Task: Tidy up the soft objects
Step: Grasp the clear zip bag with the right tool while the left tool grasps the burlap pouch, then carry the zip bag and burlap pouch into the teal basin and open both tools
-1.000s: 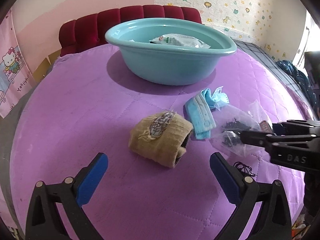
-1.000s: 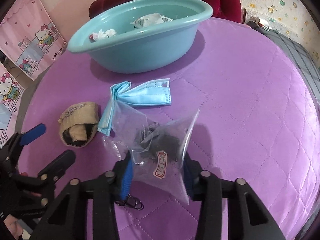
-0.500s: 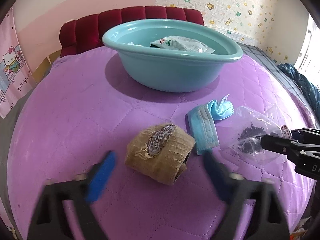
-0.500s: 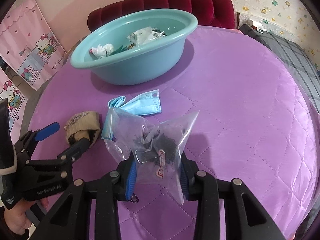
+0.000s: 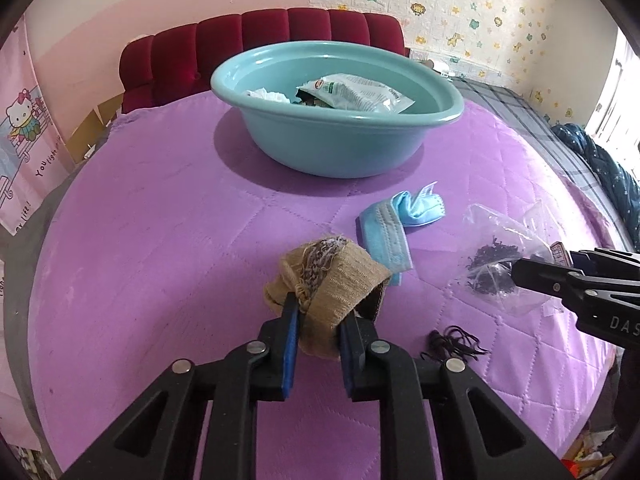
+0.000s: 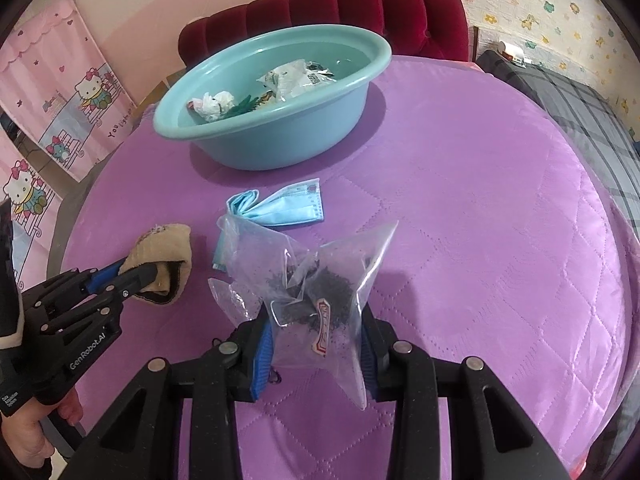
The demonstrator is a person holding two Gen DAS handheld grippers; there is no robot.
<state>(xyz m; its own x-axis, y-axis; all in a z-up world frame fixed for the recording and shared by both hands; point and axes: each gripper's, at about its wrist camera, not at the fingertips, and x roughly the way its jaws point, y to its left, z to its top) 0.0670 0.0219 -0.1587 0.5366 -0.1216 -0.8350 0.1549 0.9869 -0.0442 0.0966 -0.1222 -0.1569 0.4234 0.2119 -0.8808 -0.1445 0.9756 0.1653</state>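
Purple quilted bedspread [image 5: 168,248] covers the whole work surface, red tufted headboard [image 5: 260,40] at the far end, star-and-animal wallpaper [image 5: 480,4] far right, cartoon-cat poster [image 6: 60,92] on the pink wall at left. Teal basin [image 5: 340,148] sits far centre on the spread, already holding a white-green printed pouch [image 5: 356,94] and a crumpled white wad [image 6: 214,105]. Left gripper [image 5: 318,316] jaws are closing, blue pads pressing both sides of the tan knit sock roll [image 5: 332,280], which sits near centre on the spread; roll looks pinched at its near end. Right gripper [image 6: 318,344] is clamped at a narrow gap on the clear zip bag [image 6: 320,288] of dark crumbs with a red label; bag is held up off the spread, its corners splaying above the pads. Folded blue face mask [image 6: 280,208] lies flat between basin and the two grippers, just beside the sock roll, touching nothing held. Small black hair-tie bundle [image 5: 454,342] lies on the spread near right of the left gripper. Bare hand [image 6: 24,432] on the left gripper handle shows at lower left in the right wrist view.
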